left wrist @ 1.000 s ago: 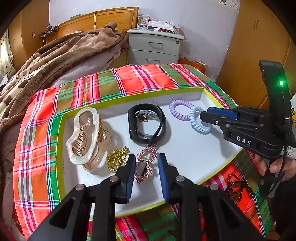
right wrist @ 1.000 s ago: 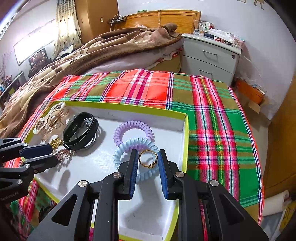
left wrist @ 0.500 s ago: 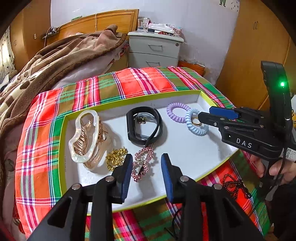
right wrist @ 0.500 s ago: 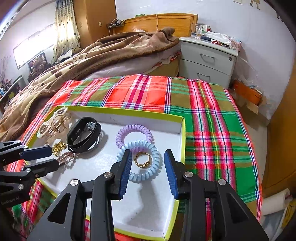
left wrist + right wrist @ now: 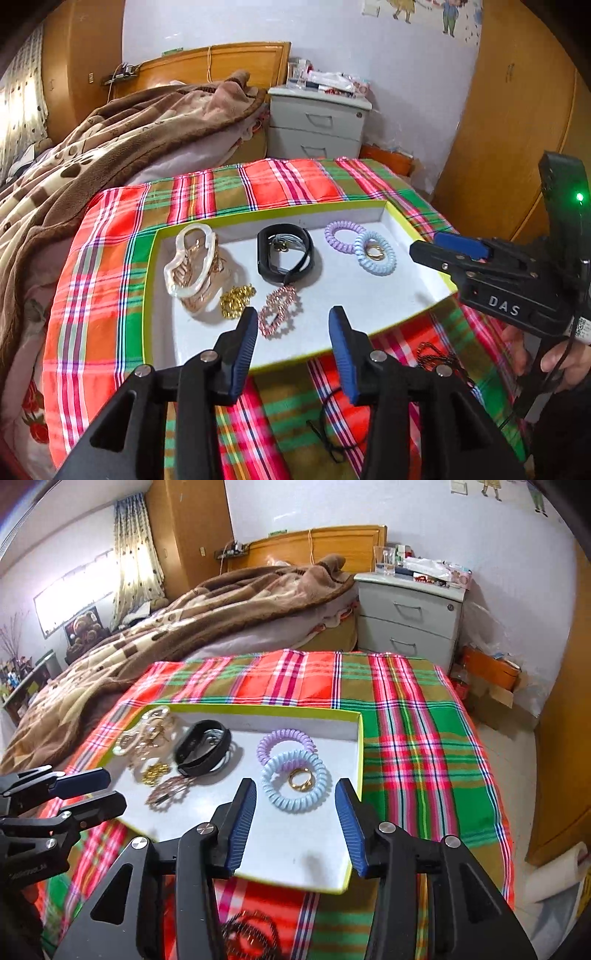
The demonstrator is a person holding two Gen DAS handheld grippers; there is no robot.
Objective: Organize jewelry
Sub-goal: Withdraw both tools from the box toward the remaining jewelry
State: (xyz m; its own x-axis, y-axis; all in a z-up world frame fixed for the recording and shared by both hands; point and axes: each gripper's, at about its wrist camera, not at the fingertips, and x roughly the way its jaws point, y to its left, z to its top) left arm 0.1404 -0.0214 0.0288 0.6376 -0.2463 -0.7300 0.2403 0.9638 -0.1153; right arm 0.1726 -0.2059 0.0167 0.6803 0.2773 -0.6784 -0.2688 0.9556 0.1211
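Both pieces have been let go since the earlier frames: the gold ring (image 5: pixel 302 780) is now left lying inside the blue coil tie (image 5: pixel 294 785) near the tray's right edge, and the pink clip (image 5: pixel 278 311) is left flat near the tray's front edge, just beside the gold chain (image 5: pixel 237 300). Each gripper has been drawn back toward the front edge and spread wide; the left gripper (image 5: pixel 291 345) and the right gripper (image 5: pixel 293 821) are both released and nothing is held. The tray (image 5: pixel 419 229) is set on a plaid cloth (image 5: pixel 110 258), and a dark beaded piece (image 5: pixel 441 360) is seen outside it, off the front right corner. That piece is judged the likely next pick; it should be approached low, pinched across a bunched part and lifted clear of the rim.
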